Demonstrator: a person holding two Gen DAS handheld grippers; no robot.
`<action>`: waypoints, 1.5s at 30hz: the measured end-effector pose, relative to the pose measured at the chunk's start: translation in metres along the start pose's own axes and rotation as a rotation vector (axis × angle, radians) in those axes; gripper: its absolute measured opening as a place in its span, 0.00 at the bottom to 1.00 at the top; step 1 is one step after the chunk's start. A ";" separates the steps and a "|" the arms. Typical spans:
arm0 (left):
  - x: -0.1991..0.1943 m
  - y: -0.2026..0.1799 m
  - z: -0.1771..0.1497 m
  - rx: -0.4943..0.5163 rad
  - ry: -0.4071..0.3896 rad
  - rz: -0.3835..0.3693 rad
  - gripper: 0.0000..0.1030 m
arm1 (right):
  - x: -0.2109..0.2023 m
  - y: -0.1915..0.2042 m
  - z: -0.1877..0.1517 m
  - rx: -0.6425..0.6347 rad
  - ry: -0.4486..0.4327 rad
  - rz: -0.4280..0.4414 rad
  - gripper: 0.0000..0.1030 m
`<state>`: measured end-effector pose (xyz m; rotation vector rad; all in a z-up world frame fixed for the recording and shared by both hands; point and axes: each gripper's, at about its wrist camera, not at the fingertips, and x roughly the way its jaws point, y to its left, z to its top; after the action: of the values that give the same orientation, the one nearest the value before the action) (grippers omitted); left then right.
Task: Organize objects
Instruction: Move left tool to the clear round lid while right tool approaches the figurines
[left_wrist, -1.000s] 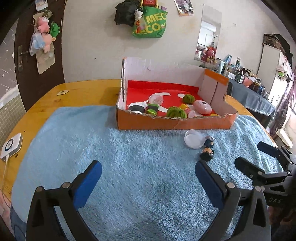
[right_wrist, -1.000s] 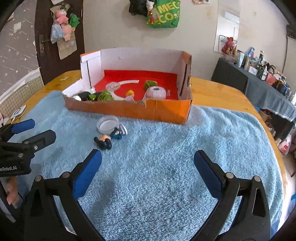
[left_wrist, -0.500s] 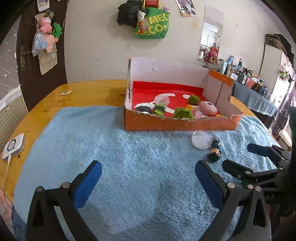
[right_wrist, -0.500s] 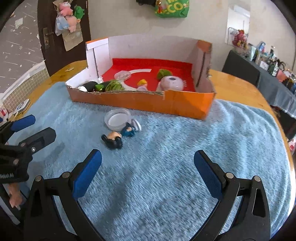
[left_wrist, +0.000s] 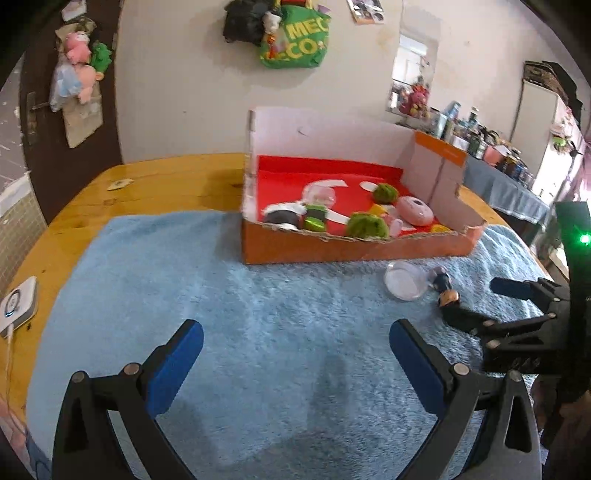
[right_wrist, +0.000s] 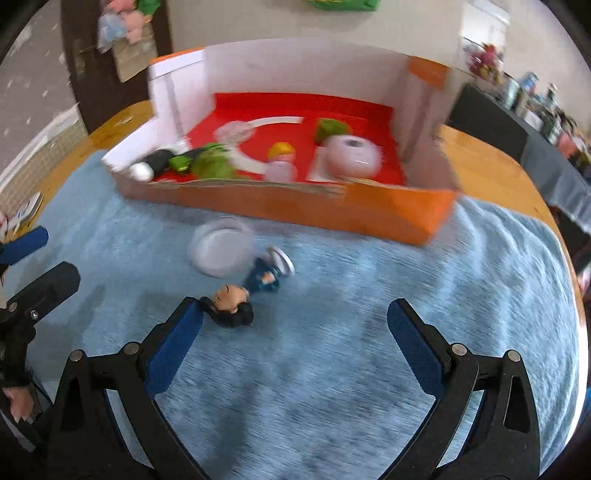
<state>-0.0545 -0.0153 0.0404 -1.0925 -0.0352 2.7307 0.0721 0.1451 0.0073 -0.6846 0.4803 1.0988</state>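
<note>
A small toy figure (right_wrist: 240, 295) lies on its side on the blue towel (right_wrist: 332, 369), in front of the orange box (right_wrist: 295, 210) and just beside a clear round lid (right_wrist: 221, 251). The step in hand looks like the reach for this figure: the right hand-held gripper (right_wrist: 295, 332) hangs low with its jaws spread wide and empty, its left fingertip (right_wrist: 184, 325) nearly at the figure's head. Next it must shift left to straddle the toy, then close. The left hand-held gripper (left_wrist: 295, 350) waits wide apart and empty over bare towel on the bench (left_wrist: 166, 177).
</note>
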 end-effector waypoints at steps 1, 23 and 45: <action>0.002 -0.003 0.001 0.004 0.005 -0.009 1.00 | -0.003 -0.010 -0.003 0.009 0.002 -0.016 0.99; 0.062 -0.052 0.031 0.212 0.177 -0.158 0.98 | 0.003 -0.004 0.010 -0.233 0.032 0.194 0.99; 0.078 -0.077 0.038 0.287 0.195 -0.255 0.63 | 0.001 -0.024 0.008 -0.201 0.036 0.190 0.99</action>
<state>-0.1228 0.0771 0.0222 -1.1720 0.2237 2.3075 0.0950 0.1451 0.0186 -0.8491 0.4767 1.3276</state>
